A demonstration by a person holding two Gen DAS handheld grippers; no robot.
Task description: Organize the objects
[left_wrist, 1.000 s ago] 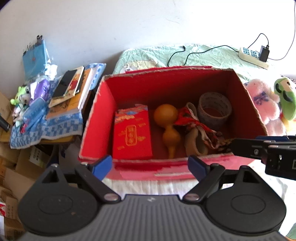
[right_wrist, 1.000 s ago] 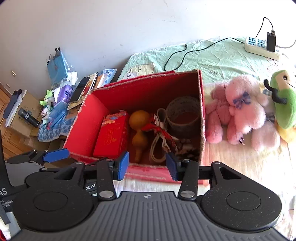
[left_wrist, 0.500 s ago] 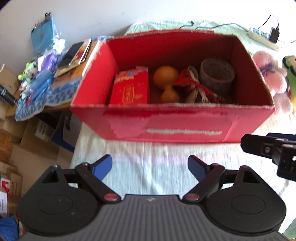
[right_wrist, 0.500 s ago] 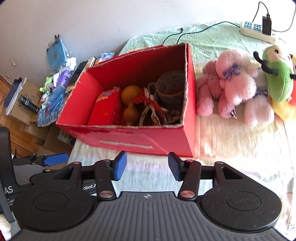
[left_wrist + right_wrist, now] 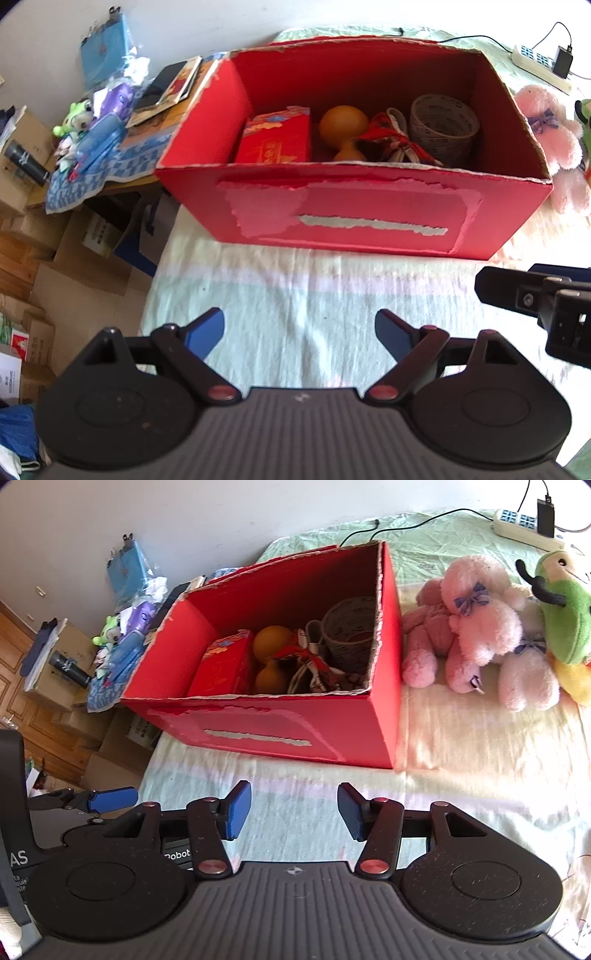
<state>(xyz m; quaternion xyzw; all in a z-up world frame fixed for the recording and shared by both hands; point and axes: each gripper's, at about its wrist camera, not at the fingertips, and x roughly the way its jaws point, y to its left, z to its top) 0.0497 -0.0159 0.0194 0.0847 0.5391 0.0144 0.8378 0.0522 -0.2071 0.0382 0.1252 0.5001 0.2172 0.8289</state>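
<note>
A red cardboard box [image 5: 295,734] is sitting on the bed [image 5: 480,746], already holding a red packet [image 5: 221,668], an orange gourd [image 5: 271,653], a bundle of red-and-white cloth straps [image 5: 314,664] and a roll of tape [image 5: 351,627] side by side along its floor. Just beside the box's right wall, a cluster of plush toys is lying loose on the sheet: two pink bears [image 5: 476,624] and a green one [image 5: 565,616]. Judging from this, the packing is looking partly done, with the toys likely remaining to go in. The left gripper [image 5: 299,332] is hovering over bare sheet in front of the box with its jaws spread wide and nothing between them. The right gripper [image 5: 293,810] is likewise hanging near the box's front, jaws parted rather less and gripping nothing.
</note>
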